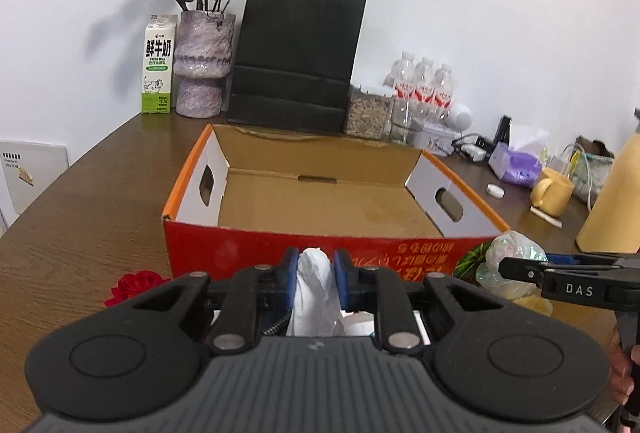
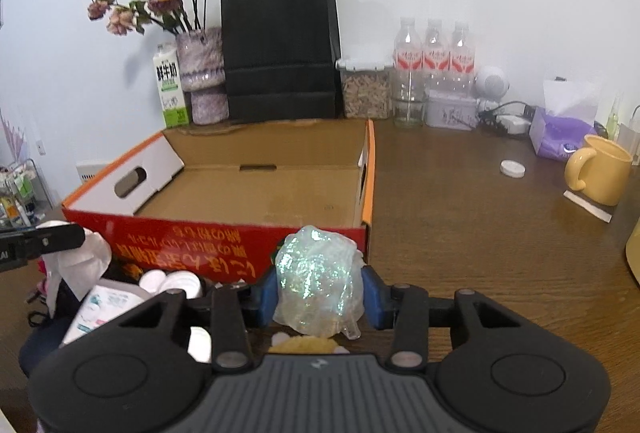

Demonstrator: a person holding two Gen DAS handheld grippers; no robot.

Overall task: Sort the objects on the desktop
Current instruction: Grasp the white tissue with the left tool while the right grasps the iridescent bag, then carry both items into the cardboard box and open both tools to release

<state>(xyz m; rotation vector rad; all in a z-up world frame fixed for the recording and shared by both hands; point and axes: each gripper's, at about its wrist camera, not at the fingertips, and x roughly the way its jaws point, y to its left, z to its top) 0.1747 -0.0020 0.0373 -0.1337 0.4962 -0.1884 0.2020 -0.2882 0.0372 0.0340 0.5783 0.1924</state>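
Sorting barely begun: open red-and-orange cardboard box [image 2: 256, 193] empty, left gripper [image 1: 316, 275] clenched on crumpled white tissue [image 1: 316, 289], right gripper [image 2: 318, 291] on iridescent crumpled plastic wad [image 2: 318, 281], small items [image 2: 172, 283] left beside box.

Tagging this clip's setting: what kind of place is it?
Probably a home or office desk: a wooden table against a wall with a vase of dried roses, a milk carton and a yellow mug.

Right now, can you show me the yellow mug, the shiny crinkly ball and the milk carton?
Yellow ceramic mug [image 2: 604, 175]: right wrist view, its side.
Shiny crinkled plastic ball [image 2: 318, 279]: right wrist view, its front.
White-and-green milk carton [image 1: 159, 67]: left wrist view, its printed face.
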